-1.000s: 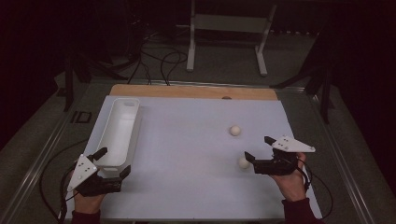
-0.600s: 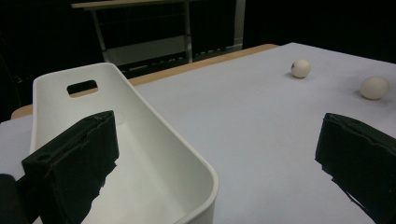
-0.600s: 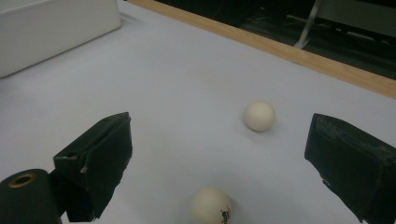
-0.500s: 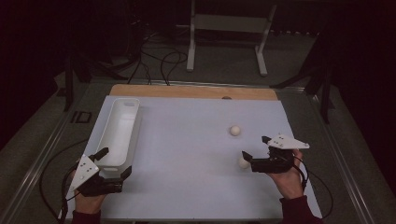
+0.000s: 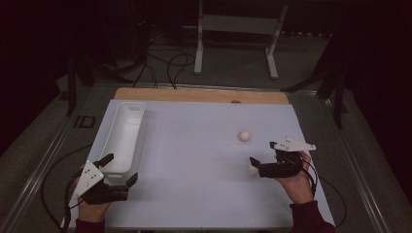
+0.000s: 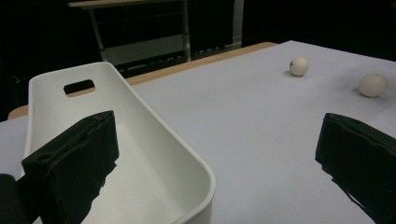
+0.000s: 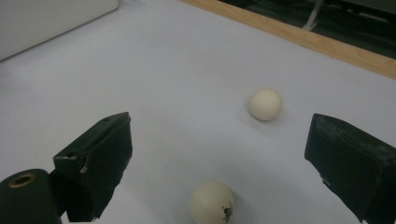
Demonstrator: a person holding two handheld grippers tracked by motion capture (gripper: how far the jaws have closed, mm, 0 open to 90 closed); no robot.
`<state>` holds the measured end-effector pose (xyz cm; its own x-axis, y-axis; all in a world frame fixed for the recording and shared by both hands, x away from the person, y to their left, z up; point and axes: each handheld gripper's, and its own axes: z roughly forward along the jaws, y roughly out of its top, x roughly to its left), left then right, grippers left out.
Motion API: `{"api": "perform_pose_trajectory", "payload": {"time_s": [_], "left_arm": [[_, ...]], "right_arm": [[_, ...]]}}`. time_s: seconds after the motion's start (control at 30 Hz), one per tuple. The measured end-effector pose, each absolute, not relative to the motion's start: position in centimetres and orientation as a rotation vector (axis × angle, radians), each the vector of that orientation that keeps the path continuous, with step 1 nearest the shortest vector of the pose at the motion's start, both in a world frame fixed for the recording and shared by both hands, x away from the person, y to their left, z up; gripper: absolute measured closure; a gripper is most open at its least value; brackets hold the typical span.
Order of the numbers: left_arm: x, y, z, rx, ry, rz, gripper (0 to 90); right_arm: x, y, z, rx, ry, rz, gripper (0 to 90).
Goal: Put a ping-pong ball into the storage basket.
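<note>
Ball [image 7: 212, 203], white, round, small dark print on side, lies near right edge of table [image 5: 194, 145], between spread jaws of right gripper [image 5: 253, 165]; lower part cut off in right gripper view. Second ball [image 5: 244, 136] plain, farther off. Left gripper [image 5: 120, 168] spread wide astride near end wall of smooth white plastic bin [image 5: 121, 141]. Table cover matte pale; room dark.

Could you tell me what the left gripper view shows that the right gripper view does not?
The left gripper view looks into the white bin, showing its handle slot and one jaw inside its near end. The right gripper view has the near ball between open jaws, with dark print on it. Both share the far ball, the white tabletop and its wooden edge.
</note>
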<state>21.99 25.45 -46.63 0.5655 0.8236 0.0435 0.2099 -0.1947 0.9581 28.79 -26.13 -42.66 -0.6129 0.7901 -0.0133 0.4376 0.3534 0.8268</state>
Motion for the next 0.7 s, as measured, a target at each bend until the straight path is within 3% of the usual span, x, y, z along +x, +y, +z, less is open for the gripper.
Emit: {"api": "perform_pose_trajectory", "payload": {"time_s": [0.7], "left_arm": [[22.0,25.4,-46.67,1.712,0.864,0.7,0.0]], "right_arm": [[29.75,-25.62,-43.47,1.108,2.289,1.073,7.2]]}}
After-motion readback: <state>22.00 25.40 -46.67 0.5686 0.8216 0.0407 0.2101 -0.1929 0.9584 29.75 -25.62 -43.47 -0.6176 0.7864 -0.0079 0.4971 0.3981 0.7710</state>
